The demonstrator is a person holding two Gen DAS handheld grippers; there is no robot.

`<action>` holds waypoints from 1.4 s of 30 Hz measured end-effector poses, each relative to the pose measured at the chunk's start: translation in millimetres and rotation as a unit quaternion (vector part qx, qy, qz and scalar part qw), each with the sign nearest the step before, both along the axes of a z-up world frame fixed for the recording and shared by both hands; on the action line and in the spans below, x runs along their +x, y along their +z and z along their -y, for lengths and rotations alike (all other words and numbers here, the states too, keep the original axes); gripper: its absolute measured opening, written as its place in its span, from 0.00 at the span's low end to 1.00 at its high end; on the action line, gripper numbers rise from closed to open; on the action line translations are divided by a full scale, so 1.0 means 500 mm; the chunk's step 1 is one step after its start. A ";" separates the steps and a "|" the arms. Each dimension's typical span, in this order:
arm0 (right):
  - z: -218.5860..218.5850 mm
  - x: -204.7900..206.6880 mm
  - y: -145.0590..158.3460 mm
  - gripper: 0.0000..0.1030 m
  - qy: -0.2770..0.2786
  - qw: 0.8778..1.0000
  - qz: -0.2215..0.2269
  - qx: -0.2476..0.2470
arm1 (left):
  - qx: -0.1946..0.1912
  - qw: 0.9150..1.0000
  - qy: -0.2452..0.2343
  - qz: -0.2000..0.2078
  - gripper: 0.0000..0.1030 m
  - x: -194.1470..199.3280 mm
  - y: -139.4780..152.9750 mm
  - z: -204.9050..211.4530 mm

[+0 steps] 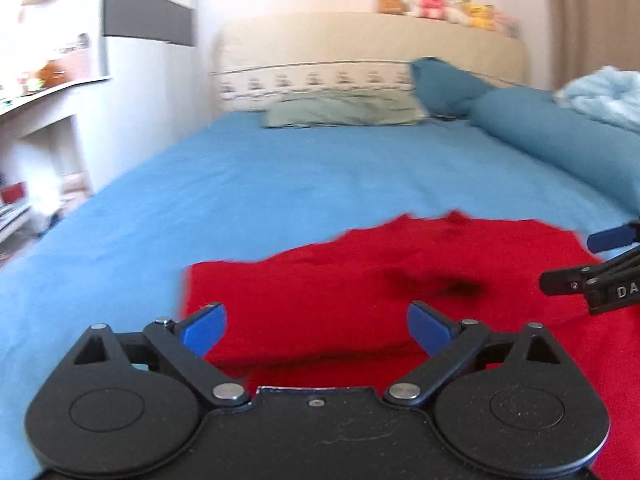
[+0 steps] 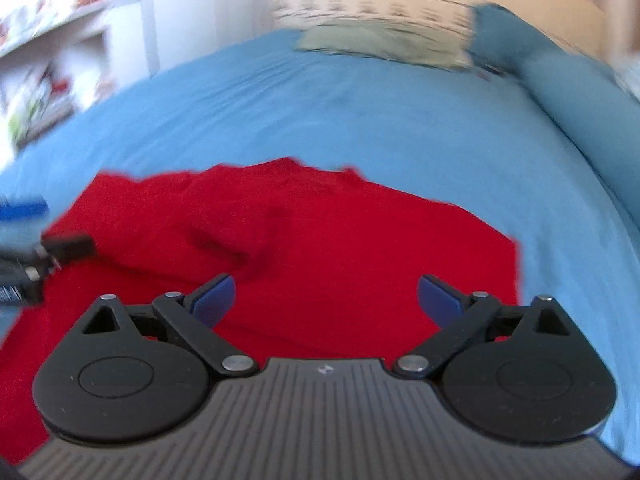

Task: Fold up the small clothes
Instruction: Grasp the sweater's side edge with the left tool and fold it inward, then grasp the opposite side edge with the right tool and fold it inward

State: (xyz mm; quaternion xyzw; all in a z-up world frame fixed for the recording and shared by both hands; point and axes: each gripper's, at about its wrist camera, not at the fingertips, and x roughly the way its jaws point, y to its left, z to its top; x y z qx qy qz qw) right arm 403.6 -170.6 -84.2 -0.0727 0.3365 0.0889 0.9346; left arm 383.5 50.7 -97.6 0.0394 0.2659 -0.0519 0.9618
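A red garment (image 1: 360,280) lies spread on the blue bedsheet (image 1: 240,184), with a folded edge near its front and a dark crease in the middle. My left gripper (image 1: 316,326) hovers over the garment's left part, jaws wide apart with nothing between the blue pads. My right gripper (image 2: 325,300) stands open over the garment (image 2: 320,232) on its right part, also holding nothing. Each gripper shows at the edge of the other's view: the right one (image 1: 600,264) and the left one (image 2: 36,232).
A pale green pillow (image 1: 344,110) and a teal pillow (image 1: 444,80) lie at the headboard (image 1: 360,40), with a long teal bolster (image 1: 560,140) along the right. Plush toys (image 1: 440,6) sit on the headboard. White shelves (image 1: 48,92) stand left of the bed.
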 end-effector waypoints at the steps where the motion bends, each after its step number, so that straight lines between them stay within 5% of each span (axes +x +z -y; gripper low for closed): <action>1: -0.029 0.015 -0.011 0.96 0.013 1.000 0.000 -0.012 | -0.004 1.000 0.008 -0.011 0.95 0.007 -0.009 -0.014; 4: -0.100 0.065 -0.049 0.78 0.031 0.998 -0.006 -0.055 | -0.030 0.999 0.025 -0.031 0.94 0.030 -0.033 -0.043; 8: -0.161 0.116 -0.091 0.76 0.064 0.992 -0.013 -0.106 | -0.034 0.998 0.027 -0.046 0.94 0.045 -0.054 -0.050; 10: -0.163 0.142 -0.097 0.41 0.055 0.992 -0.024 -0.107 | -0.029 0.998 0.027 -0.056 0.94 0.048 -0.067 -0.049; 12: -0.131 0.155 -0.079 0.28 0.015 0.998 -0.026 -0.057 | -0.029 0.997 0.030 -0.062 0.94 0.047 -0.075 -0.051; 17: -0.027 0.141 -0.071 0.36 -0.086 0.994 -0.024 0.070 | -0.040 0.996 0.044 -0.064 0.94 0.025 -0.067 -0.077; 19: -0.012 0.131 -0.089 0.59 -0.091 0.991 -0.037 0.089 | -0.036 0.996 0.047 -0.066 0.94 0.024 -0.071 -0.078; 24: 0.003 0.125 -0.109 0.60 -0.107 0.986 -0.027 0.123 | -0.028 0.995 0.063 -0.073 0.94 0.027 -0.085 -0.086; 27: 0.011 0.145 -0.108 0.50 -0.134 0.980 -0.025 0.147 | -0.025 0.994 0.074 -0.075 0.92 0.036 -0.097 -0.093; 28: 0.011 0.154 -0.103 0.29 -0.141 0.979 -0.026 0.146 | -0.022 0.994 0.079 -0.075 0.91 0.040 -0.101 -0.094; 29: 0.011 0.164 -0.096 0.20 -0.146 0.979 -0.027 0.142 | -0.020 0.994 0.083 -0.074 0.91 0.043 -0.104 -0.096; 37: 0.122 0.176 0.052 0.20 -0.174 0.978 0.048 0.104 | 0.002 0.994 0.104 -0.041 0.90 0.071 -0.111 -0.087; 42: 0.234 0.141 0.029 0.20 -0.203 0.975 0.034 0.088 | -0.017 0.991 0.119 -0.058 0.91 0.079 -0.122 -0.104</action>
